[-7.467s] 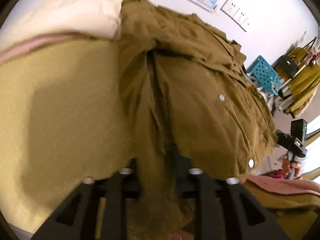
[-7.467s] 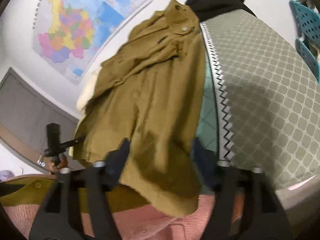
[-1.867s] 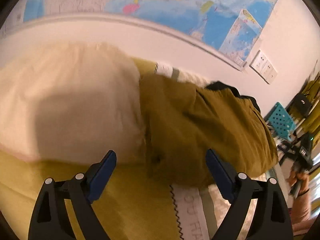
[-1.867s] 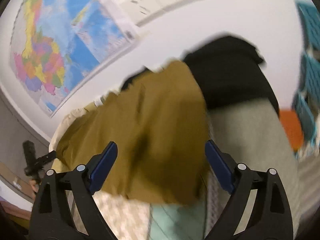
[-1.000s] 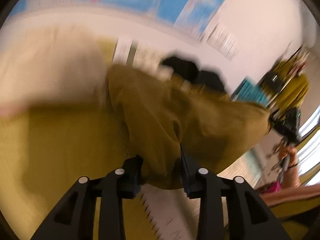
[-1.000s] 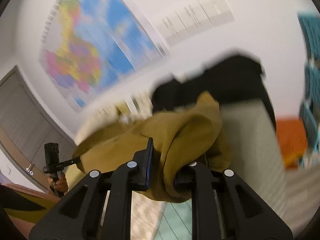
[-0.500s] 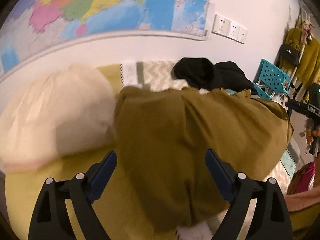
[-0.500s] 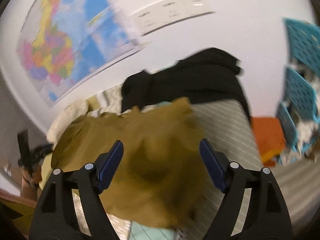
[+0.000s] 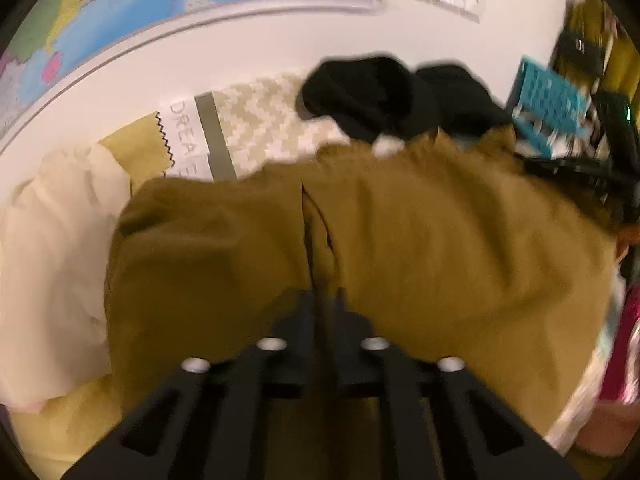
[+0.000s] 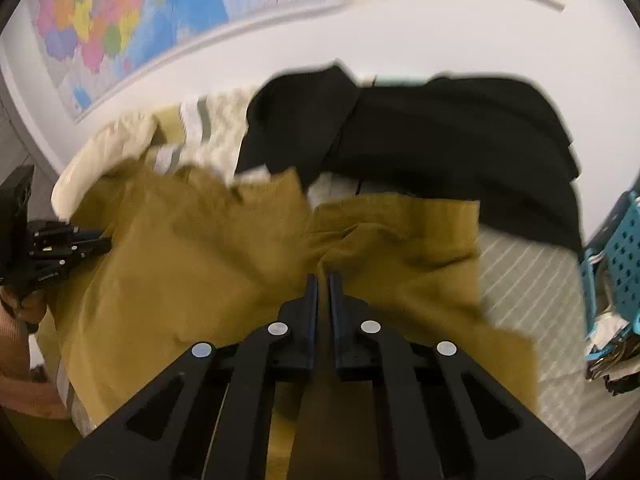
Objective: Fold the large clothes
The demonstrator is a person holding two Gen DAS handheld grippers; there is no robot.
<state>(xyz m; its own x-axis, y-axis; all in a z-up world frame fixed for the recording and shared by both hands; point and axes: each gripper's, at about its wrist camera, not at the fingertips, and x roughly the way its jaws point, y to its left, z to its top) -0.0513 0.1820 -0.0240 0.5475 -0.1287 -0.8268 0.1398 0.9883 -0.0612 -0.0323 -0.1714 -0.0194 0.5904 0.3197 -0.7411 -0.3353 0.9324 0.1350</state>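
olive-brown cotton garment [image 9: 440,240], mid-fold, both corners gripped

left wrist view: left gripper [image 9: 324,300], lower centre, fingers pressed together, pinching a pleat of the garment, which spans mid-frame over the patterned bedspread [image 9: 260,128]; cream pillow [image 9: 52,240] at left. right wrist view: right gripper [image 10: 323,284], lower centre, likewise pinched shut on bunched cloth; black garment [image 10: 440,132] upper right. judged: partly gathered, creased, folds left to lay and smooth.

White wall [image 9: 256,52] with colourful map [image 10: 132,12]
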